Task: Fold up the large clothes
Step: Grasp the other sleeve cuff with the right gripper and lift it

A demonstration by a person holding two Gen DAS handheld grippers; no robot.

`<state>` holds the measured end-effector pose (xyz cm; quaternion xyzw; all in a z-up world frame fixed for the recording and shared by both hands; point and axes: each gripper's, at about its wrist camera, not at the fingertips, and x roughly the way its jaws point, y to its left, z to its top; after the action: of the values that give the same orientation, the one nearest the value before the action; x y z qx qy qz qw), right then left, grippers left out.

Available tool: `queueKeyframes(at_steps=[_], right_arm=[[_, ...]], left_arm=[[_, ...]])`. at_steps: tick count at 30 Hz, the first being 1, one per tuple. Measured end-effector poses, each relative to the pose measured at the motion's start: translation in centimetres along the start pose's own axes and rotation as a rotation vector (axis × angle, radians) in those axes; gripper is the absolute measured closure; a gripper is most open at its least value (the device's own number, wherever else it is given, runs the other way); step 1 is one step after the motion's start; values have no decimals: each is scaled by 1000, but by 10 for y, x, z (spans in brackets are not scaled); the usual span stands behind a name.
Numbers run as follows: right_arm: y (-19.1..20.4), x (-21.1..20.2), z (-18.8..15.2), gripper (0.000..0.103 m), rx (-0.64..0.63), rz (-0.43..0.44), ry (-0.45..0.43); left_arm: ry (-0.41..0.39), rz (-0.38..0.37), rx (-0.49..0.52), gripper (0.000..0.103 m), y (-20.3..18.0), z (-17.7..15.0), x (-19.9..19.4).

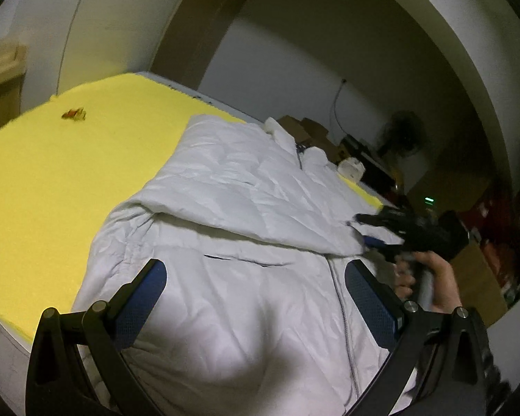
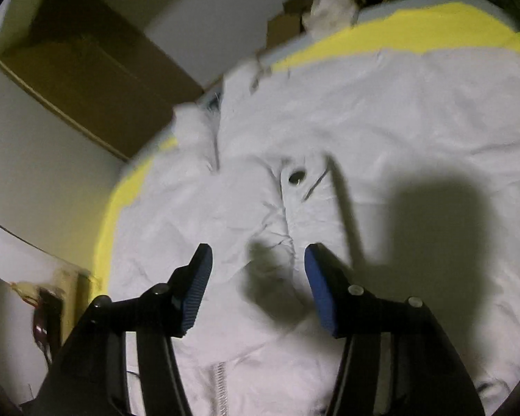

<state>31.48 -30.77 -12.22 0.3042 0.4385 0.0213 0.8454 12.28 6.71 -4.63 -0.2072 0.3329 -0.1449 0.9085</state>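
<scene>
Yellow bed cover [image 1: 52, 173] carries a white padded jacket [image 1: 246, 187], one sleeve [image 1: 253, 204] folded across its zipped front, and wide bare yellow stays on its left. Left gripper [image 1: 256, 287] hangs spread above the hem, holding nothing. Right gripper [image 2: 258, 260] stands half open over the sleeve, released; no readable writing.

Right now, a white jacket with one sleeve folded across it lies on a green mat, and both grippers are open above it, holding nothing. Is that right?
Not quite: the mat is yellow, not green, as the left wrist view shows plainly. The rest holds: the white jacket has a sleeve folded across it, and the left gripper and right gripper are open with nothing between them.
</scene>
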Motion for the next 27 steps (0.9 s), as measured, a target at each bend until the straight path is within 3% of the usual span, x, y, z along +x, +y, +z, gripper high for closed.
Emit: queueKeyframes(at_steps=[3, 5, 6, 7, 8, 10, 12, 14, 16, 17, 21, 24, 27], right_arm=[[-10, 0, 5, 49, 16, -3, 22], [-18, -35, 7, 48, -1, 23, -61], [-25, -59, 6, 40, -4, 24, -114], [-35, -86, 1, 25, 8, 28, -160], [-52, -113, 0, 18, 41, 38, -214], [-93, -156, -1, 16, 120, 40, -308], [-136, -190, -4, 16, 193, -9, -359], [-177, -216, -10, 16, 264, -66, -406], [-207, -234, -15, 16, 319, -93, -420], [-224, -243, -21, 16, 350, -95, -428], [-265, -272, -37, 16, 385, -129, -452], [-292, -285, -36, 16, 400, -161, -446], [-328, -286, -24, 15, 471, -140, -395]], left_arm=[[-9, 11, 50, 0, -10, 9, -8], [-10, -28, 78, 0, -26, 26, -9], [-1, -60, 81, 0, -32, 33, -7], [33, -142, 77, 0, -49, 45, 2], [56, -191, 69, 0, -59, 52, 10], [118, -345, 45, 0, -100, 68, 43], [190, -445, 67, 0, -155, 73, 94], [256, -433, 86, 0, -196, 65, 143], [325, -337, 118, 0, -235, 50, 205], [353, -323, 119, 0, -246, 42, 230], [486, -368, -25, 0, -263, 15, 319], [544, -421, -79, 0, -267, 0, 349], [529, -416, -11, 0, -280, -8, 355]])
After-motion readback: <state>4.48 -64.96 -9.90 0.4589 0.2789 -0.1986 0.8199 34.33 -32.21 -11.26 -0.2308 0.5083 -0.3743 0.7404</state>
